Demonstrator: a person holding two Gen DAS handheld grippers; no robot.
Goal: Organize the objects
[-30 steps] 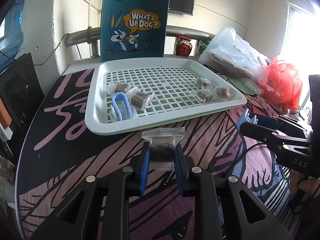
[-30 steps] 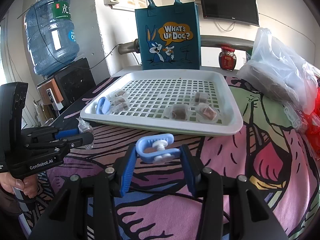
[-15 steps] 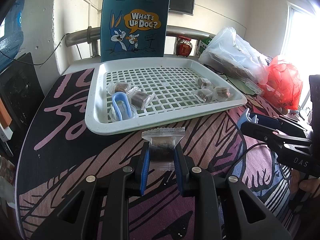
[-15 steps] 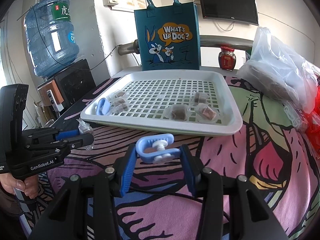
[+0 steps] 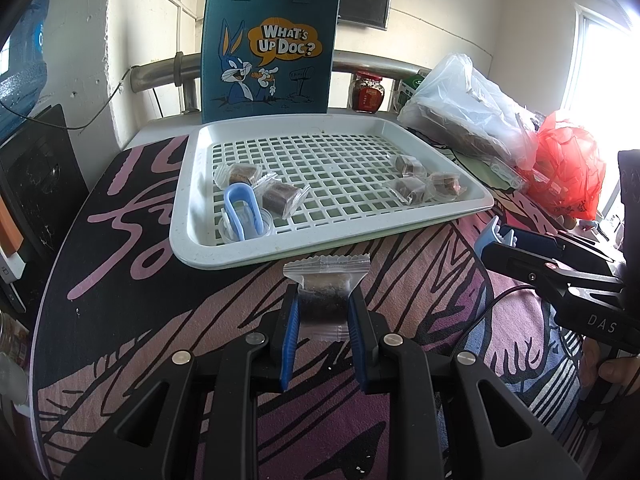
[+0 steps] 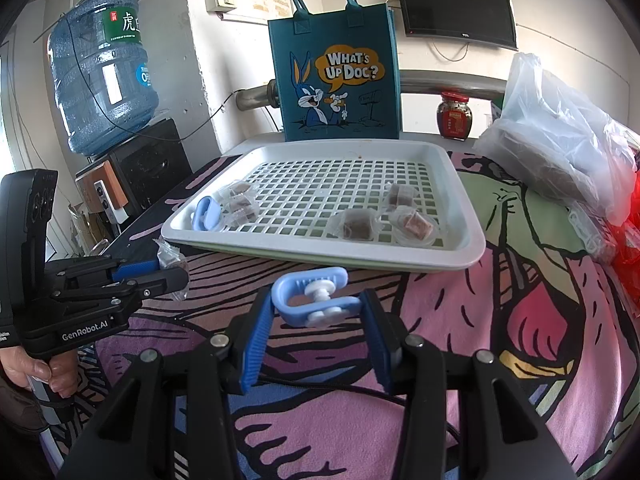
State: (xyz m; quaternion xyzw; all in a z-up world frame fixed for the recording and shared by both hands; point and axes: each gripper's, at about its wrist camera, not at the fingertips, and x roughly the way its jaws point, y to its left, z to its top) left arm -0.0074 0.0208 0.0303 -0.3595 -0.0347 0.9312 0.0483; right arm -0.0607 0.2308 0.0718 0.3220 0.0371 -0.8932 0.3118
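My left gripper is shut on a clear-wrapped brown candy, held just in front of the white grid tray. My right gripper is shut on a light blue clip, also in front of the tray. On the tray's left lie a second blue clip and two wrapped candies. Three more wrapped candies lie at its right. Each gripper shows in the other's view: the left and the right.
A teal "What's Up Doc?" tote bag stands behind the tray. Clear plastic bags and a red bag lie at the right. A red-lidded jar is at the back. A water jug stands left of the table.
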